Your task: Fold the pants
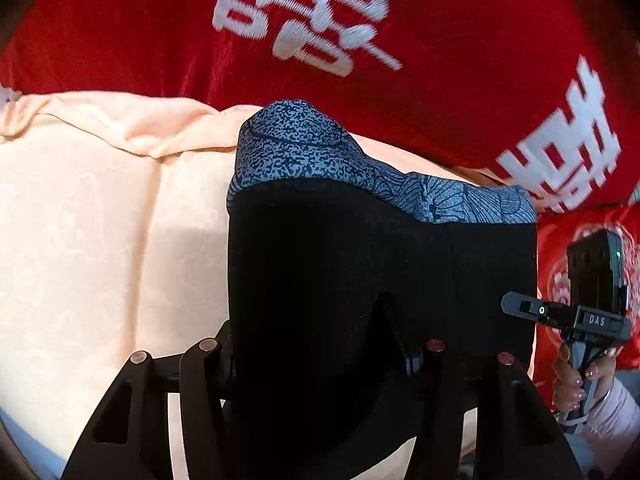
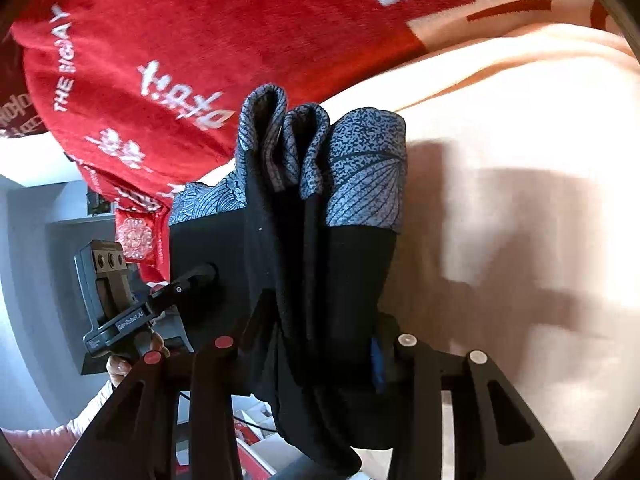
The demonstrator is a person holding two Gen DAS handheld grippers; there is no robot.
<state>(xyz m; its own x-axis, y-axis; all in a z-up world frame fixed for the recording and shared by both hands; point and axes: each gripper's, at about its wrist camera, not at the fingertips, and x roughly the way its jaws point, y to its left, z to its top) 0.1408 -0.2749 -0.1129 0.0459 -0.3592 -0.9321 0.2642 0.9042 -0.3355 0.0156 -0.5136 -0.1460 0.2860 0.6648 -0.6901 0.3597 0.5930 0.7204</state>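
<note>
Black pants (image 1: 360, 240) with a blue-grey patterned band (image 1: 304, 148) hang above the bed, stretched between both grippers. In the left wrist view my left gripper (image 1: 316, 340) is shut on the black cloth, which fills the gap between its fingers. At the pants' right edge, my right gripper (image 1: 510, 304) pinches the fabric. From the right wrist camera the pants (image 2: 352, 272) show as several bunched folds, and the right gripper (image 2: 320, 328) is shut on them. The left gripper (image 2: 204, 272) bites the far edge at the left.
A peach quilt (image 1: 100, 220) (image 2: 520, 160) lies under the pants. Behind it is a red blanket (image 1: 440, 60) (image 2: 160, 40) with white characters. A person's hand (image 1: 580, 384) holds the right gripper's handle. A grey wall with shelving (image 2: 40, 240) stands at the left.
</note>
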